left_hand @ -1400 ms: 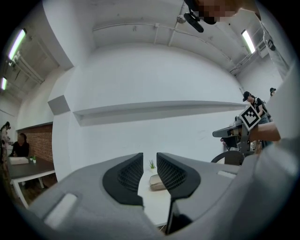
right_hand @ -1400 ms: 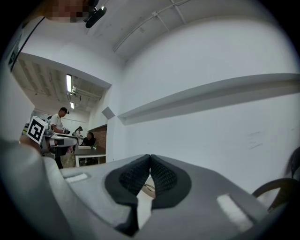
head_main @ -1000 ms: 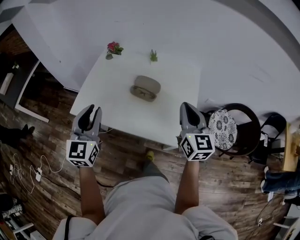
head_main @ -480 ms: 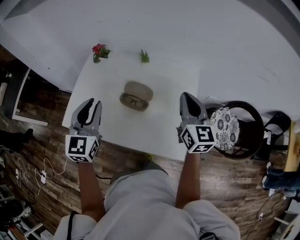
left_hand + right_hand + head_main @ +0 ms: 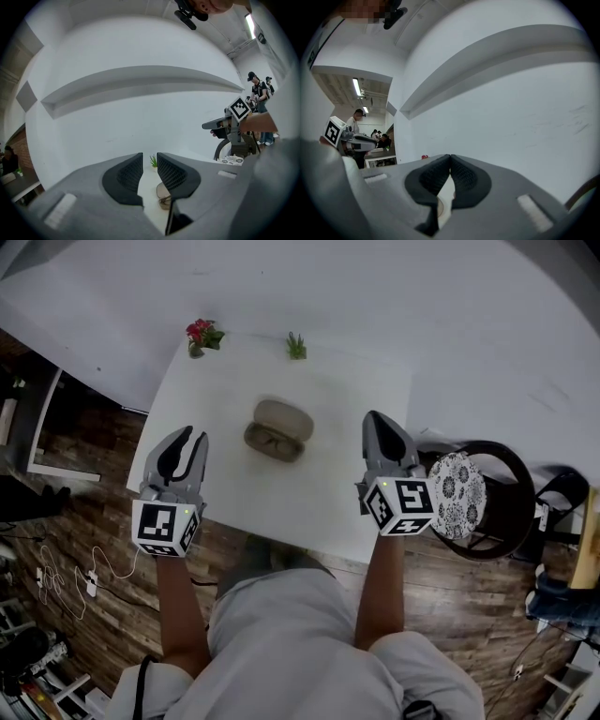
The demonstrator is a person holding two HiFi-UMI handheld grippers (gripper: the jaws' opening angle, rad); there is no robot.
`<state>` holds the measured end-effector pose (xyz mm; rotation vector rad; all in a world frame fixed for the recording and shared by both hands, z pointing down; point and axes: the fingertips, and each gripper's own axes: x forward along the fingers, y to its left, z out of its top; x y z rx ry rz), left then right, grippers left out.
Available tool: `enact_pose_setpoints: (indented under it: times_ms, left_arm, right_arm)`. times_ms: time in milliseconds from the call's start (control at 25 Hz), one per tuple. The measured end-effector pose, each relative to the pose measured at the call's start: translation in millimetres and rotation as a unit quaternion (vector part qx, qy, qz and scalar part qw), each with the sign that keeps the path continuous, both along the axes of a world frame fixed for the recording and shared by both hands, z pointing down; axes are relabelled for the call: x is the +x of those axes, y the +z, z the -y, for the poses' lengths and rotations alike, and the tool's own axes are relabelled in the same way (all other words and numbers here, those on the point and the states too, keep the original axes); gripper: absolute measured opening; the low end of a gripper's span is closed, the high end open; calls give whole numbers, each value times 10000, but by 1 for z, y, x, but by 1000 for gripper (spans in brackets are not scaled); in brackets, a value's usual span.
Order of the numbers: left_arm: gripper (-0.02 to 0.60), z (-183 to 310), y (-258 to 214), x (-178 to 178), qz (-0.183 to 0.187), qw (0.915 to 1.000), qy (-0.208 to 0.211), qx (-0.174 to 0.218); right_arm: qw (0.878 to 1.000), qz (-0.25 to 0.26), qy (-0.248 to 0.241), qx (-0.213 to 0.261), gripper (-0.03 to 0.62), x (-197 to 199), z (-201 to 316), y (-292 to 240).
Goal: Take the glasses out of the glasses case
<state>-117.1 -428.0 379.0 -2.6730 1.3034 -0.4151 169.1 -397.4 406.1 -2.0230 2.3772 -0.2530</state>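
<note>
Your left claw [image 5: 192, 435]: jaws slightly apart, narrow gap, nothing between them. Your right claw [image 5: 376, 416]: tips touching together, holds nothing. Both claws hover over near part of white worktop [image 5: 328, 484], well apart from each other. Glasses case [image 5: 277, 426] lies open in middle of worktop, between two claws and little farther than their tips, touching neither. Glasses [image 5: 270, 440] sit in its near half. Red flower [image 5: 200, 334] and small green plant [image 5: 296, 346] stand at far edge.

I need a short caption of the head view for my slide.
Left gripper and right gripper hover over the near side of the white table; the open glasses case, glasses inside, lies untouched ahead.
</note>
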Motion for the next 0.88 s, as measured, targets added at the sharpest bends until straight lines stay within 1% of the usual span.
enact_pose_setpoints:
  times_ms: [120,360,480,720,800,880]
  left_arm:
    - [103,8,0,1,-63,9999,133,-18]
    - [103,30,6,7,-51,9982,591,-69]
    - [103,41,16,12,17,9964,830,-172]
    - [103,57,33,21,207,9899,1355,-367]
    - [103,61,38,27,264,9866,1549,-445]
    - [103,64,47,35,429,9818,1775,-515]
  right_arm:
    - [10000,-23,65,11,3,-2,4,-2]
    - [9995,-105,307,-22,3,-6,15,-3]
    - [9987,-124,485,-65,3,-5,19,0]
    - [9969,-119,748,-198,3,-11,24,10]
    - [9963,-129,824,-216,3,-11,25,11]
    - [9955,-132,906,-236,3,-9,26,13]
